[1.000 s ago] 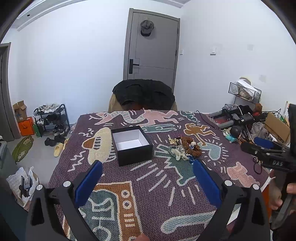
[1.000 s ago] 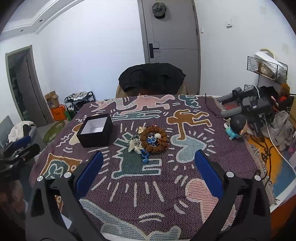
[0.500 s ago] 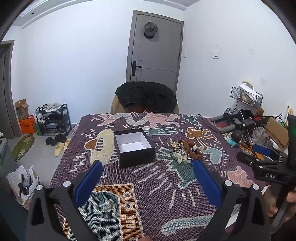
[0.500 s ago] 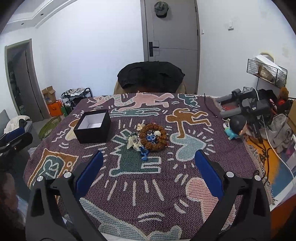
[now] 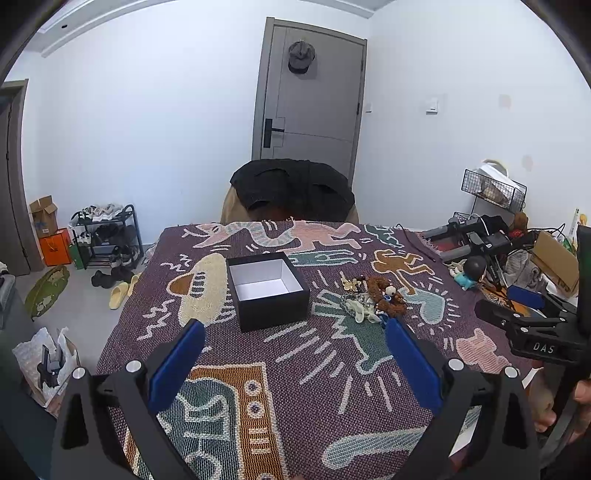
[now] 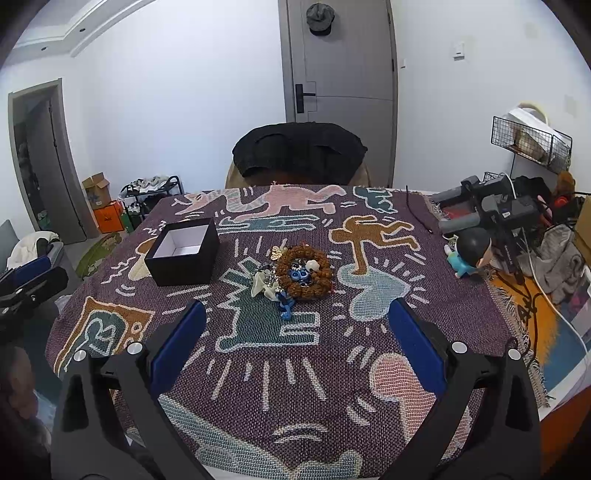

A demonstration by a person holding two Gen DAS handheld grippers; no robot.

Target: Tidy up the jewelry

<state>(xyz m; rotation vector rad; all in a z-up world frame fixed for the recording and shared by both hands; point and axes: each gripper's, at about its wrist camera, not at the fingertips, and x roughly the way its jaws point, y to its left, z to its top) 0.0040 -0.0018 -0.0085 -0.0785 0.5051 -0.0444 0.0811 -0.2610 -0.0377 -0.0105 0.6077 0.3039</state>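
Left tool (image 5: pixel 295 354): blue pads spread wide, nothing between, held above near edge of bench (image 5: pixel 303 406). Right tool (image 6: pixel 297 332): pads likewise wide apart, empty. Bench covered by purple patterned blanket (image 6: pixel 258 369). Mid-bench: jewelry pile (image 6: pixel 291 273) with brown bead bracelet (image 6: pixel 304 271) ringing blue pieces, pale items beside. Black box (image 6: pixel 183 251), lid off, white inside, left of pile, apart. Beyond: chair draped in black garment (image 6: pixel 299 151), grey door (image 6: pixel 340 85).

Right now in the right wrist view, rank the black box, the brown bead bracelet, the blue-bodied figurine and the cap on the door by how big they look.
1. black box
2. brown bead bracelet
3. blue-bodied figurine, close to the bracelet, so that order is unsure
4. cap, smallest, though it hangs farthest away
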